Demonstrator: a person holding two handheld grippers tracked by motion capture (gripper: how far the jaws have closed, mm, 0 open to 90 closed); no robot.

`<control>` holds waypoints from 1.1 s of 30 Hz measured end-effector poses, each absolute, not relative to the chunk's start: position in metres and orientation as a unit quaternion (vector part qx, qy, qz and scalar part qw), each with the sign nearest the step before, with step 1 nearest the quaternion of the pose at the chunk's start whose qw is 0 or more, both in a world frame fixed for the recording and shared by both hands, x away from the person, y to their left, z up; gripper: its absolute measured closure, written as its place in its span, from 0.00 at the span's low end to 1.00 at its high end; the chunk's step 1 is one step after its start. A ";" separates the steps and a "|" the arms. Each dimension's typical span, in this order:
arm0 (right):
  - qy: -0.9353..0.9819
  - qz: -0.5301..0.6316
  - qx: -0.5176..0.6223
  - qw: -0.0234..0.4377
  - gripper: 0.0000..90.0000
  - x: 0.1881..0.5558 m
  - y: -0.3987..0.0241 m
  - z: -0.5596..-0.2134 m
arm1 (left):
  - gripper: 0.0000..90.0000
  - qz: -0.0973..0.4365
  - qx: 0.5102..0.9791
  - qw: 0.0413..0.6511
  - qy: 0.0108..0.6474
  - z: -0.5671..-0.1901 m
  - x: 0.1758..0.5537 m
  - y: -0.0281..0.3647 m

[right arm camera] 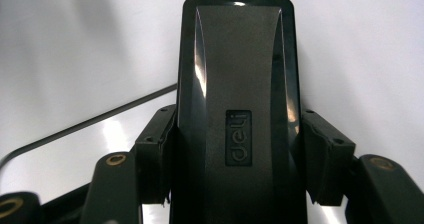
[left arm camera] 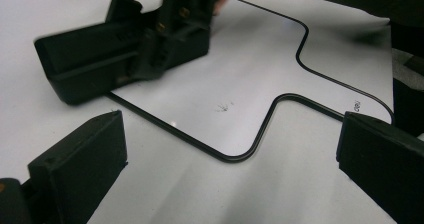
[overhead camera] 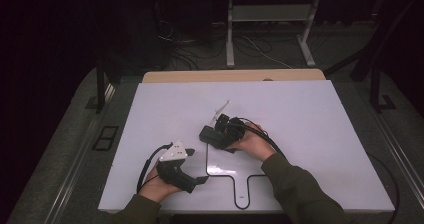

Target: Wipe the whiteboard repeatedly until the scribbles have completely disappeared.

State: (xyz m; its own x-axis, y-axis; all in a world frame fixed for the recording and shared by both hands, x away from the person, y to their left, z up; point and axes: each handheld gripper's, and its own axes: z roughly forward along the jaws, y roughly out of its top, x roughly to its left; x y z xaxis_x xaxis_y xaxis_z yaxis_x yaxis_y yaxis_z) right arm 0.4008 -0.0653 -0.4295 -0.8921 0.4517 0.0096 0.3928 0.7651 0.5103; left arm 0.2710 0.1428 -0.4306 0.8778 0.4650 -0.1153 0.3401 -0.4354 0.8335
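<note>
Right gripper (overhead camera: pixel 212 134) clamped on black eraser (right arm camera: pixel 237 109), pressed on the whiteboard (overhead camera: pixel 310 134) at the outline's (left arm camera: pixel 260 134) upper-left corner, line looks intact so wiping barely begun, nearly all left; left gripper (overhead camera: pixel 192 166) wide open, idle.

The high view looks forward and down from above the person's side, taking in the whole white board (overhead camera: pixel 280 109) from well off, with floor and table legs toward 12 o'clock. The left gripper view rides low and close over the board, looking between its own jaws at 8 and 4 o'clock; the black eraser (left arm camera: pixel 125 54) lies at 11 o'clock. The right gripper view sits nearest of all, looking straight along the eraser (right arm camera: pixel 237 109) clamped between its jaws. All three views share the eraser (overhead camera: pixel 212 135) and the black outline (overhead camera: pixel 222 174) drawn on the board.
</note>
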 end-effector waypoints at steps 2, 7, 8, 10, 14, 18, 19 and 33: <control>0.933 0.260 0.241 0.057 0.43 0.408 -0.067 -0.430 | 0.00 0.065 0.844 0.475 0.239 -0.431 0.271 0.143; 0.940 0.254 0.221 0.055 0.43 0.400 -0.062 -0.429 | 0.00 0.066 0.844 0.475 0.239 -0.430 0.271 0.143; 0.943 0.252 0.211 0.054 0.43 0.394 -0.059 -0.429 | 0.00 0.066 0.845 0.475 0.238 -0.430 0.271 0.143; 0.946 0.253 0.197 0.051 0.43 0.383 -0.056 -0.429 | 0.00 0.067 0.845 0.475 0.237 -0.430 0.271 0.143; 0.943 0.260 0.202 0.050 0.43 0.386 -0.058 -0.429 | 0.00 0.067 0.845 0.475 0.238 -0.430 0.271 0.142; 0.931 0.264 0.244 0.062 0.43 0.409 -0.068 -0.430 | 0.00 0.067 0.844 0.475 0.239 -0.430 0.270 0.144; 0.929 0.267 0.247 0.062 0.43 0.410 -0.069 -0.430 | 0.00 0.066 0.844 0.475 0.241 -0.431 0.270 0.144; 0.950 0.253 0.179 0.045 0.43 0.379 -0.056 -0.425 | 0.00 0.068 0.843 0.477 0.239 -0.430 0.270 0.144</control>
